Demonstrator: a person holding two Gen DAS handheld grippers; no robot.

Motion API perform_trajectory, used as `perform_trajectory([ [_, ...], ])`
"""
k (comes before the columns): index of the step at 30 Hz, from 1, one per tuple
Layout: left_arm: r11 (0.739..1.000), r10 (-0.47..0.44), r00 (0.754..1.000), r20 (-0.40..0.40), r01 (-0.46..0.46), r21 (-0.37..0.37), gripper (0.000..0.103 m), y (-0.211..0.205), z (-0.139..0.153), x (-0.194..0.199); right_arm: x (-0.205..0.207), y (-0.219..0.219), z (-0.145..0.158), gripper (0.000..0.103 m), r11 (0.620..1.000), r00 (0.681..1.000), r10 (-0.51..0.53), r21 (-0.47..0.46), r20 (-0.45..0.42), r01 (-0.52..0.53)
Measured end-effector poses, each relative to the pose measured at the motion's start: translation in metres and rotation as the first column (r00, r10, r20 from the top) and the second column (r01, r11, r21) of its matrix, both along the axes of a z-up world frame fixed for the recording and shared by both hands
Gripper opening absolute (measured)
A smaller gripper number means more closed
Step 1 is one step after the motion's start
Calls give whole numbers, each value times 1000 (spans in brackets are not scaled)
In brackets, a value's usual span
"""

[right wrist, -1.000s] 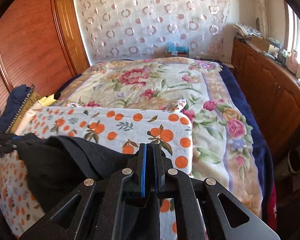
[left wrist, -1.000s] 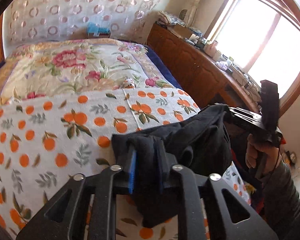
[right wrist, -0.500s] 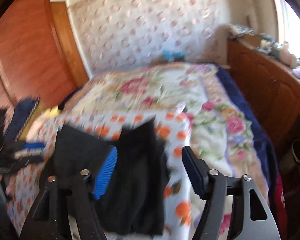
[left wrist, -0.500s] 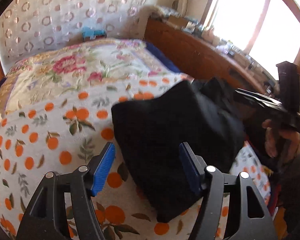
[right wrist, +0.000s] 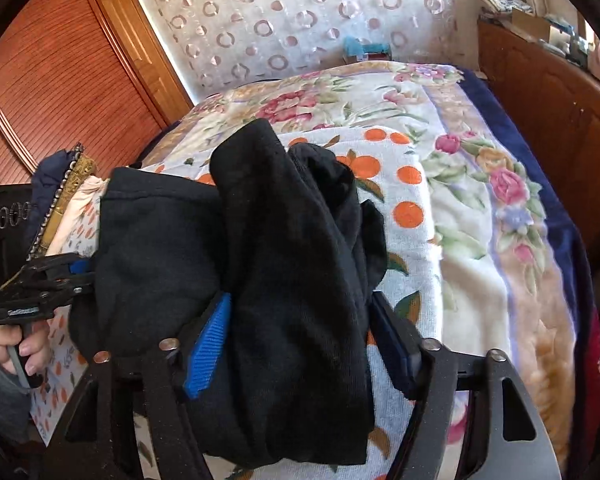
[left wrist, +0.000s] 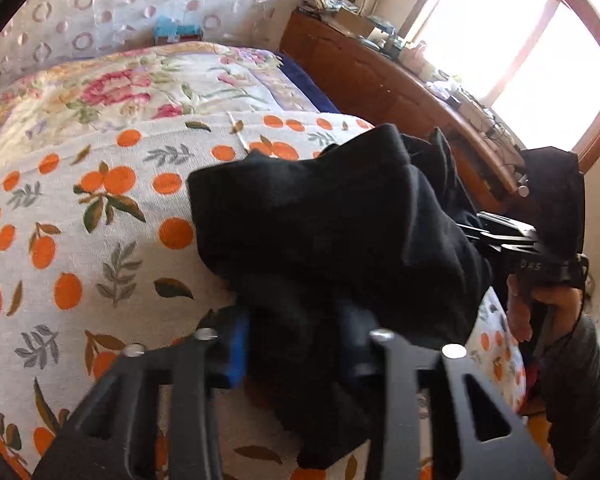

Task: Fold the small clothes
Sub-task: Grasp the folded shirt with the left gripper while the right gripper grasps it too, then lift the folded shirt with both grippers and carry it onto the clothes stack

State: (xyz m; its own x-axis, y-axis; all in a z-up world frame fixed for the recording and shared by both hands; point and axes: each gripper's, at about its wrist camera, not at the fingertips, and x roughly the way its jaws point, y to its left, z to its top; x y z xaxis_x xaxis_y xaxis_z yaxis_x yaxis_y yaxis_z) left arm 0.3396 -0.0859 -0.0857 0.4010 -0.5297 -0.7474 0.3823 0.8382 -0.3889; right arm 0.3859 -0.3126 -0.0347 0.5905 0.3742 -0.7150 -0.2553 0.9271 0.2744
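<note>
A black garment (left wrist: 324,236) lies bunched on the orange-print towel (left wrist: 80,240) spread over the bed. In the left wrist view my left gripper (left wrist: 296,356) has its blue pads closed in around the near fold of the garment. In the right wrist view the same garment (right wrist: 284,264) sits between the pads of my right gripper (right wrist: 304,340), whose jaws stand fairly wide around a thick bunch of cloth. The right gripper also shows in the left wrist view (left wrist: 512,240), and the left gripper in the right wrist view (right wrist: 60,276), at the garment's opposite ends.
A floral blanket (right wrist: 340,92) covers the bed beyond the towel. A wooden sideboard (left wrist: 380,80) with clutter runs along the right under the window. A wooden wardrobe (right wrist: 48,80) stands left. A pile of other clothes (right wrist: 68,184) lies at the towel's left edge.
Half a second ago both grippers were open with the garment lying loose on the towel. Now both have closed in around its folds again.
</note>
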Motion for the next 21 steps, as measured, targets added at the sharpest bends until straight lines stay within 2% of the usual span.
perform_trajectory([
  [1,1000,-2,1000,-1,2,-8,22,1,1,0,0,-4,1,52,1000,1000,7,15,-6,-7],
  [2,1000,-7,1000,1,7,-20,19,2,4,-2,-1,-6,4,35,1000,1000,17,10,-8,-17],
  [3,999,-7,1000,13,8,-36,19,4,10,-6,-4,-2,8,23,999,999,39,-4,1,-39],
  [5,997,-18,999,41,20,-68,17,9,23,-15,-12,4,24,20,996,997,58,-65,54,-54],
  [6,995,-23,998,60,29,-99,17,15,34,-22,-14,9,33,19,995,994,70,-73,80,-64],
  [8,994,-15,994,110,27,-109,17,27,54,-36,-19,22,56,18,993,986,105,-63,127,-98],
  [13,986,103,967,233,-69,-151,17,103,109,-75,-18,88,118,18,971,935,238,-100,261,-219],
  [17,967,247,917,312,-211,-145,17,182,143,-102,2,157,160,18,934,872,358,-105,334,-343],
  [21,921,389,853,349,-369,-125,17,256,159,-122,36,244,185,18,884,809,461,-116,365,-452],
])
